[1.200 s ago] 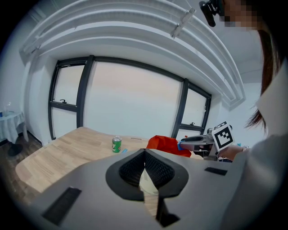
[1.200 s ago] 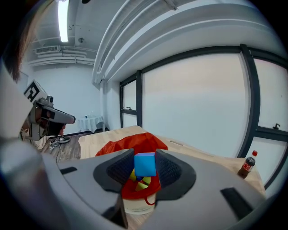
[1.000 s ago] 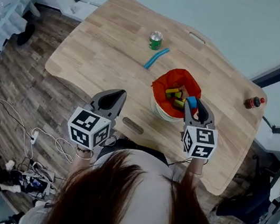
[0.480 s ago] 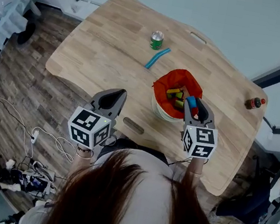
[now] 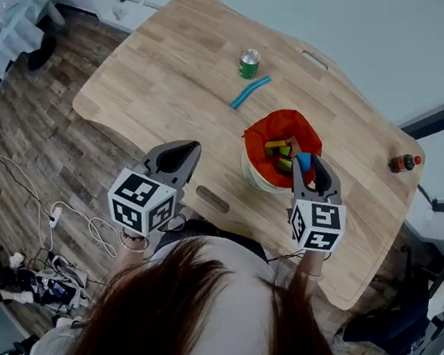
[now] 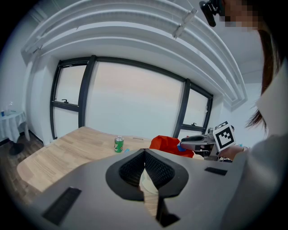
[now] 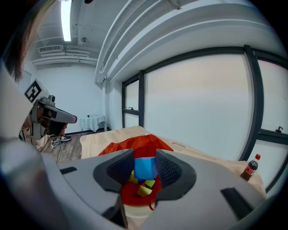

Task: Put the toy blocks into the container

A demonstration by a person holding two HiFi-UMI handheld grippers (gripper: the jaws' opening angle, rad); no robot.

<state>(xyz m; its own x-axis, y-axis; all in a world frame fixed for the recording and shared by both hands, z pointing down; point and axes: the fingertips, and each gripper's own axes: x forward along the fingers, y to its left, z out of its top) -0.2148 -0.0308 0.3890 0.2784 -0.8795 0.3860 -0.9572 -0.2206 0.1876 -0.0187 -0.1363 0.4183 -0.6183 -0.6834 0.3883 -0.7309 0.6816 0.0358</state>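
A white bowl lined with a red bag (image 5: 275, 127) stands on the wooden table and holds several toy blocks (image 5: 281, 152). My right gripper (image 5: 306, 163) hovers over the bowl's near right rim, shut on a blue block (image 7: 145, 168); below it the red bag (image 7: 135, 146) and yellow-green blocks (image 7: 145, 190) show. My left gripper (image 5: 177, 154) is shut with nothing in it, held near the table's front edge left of the bowl. In the left gripper view the jaws (image 6: 145, 155) meet, and the red bag (image 6: 166, 143) and right gripper (image 6: 182, 147) lie to the right.
A green can (image 5: 247, 63) and a blue strip (image 5: 248, 91) lie on the table (image 5: 164, 69) beyond the bowl. A small dark bottle with a red cap (image 5: 402, 163) stands at the far right edge. Cables and clutter cover the floor at left.
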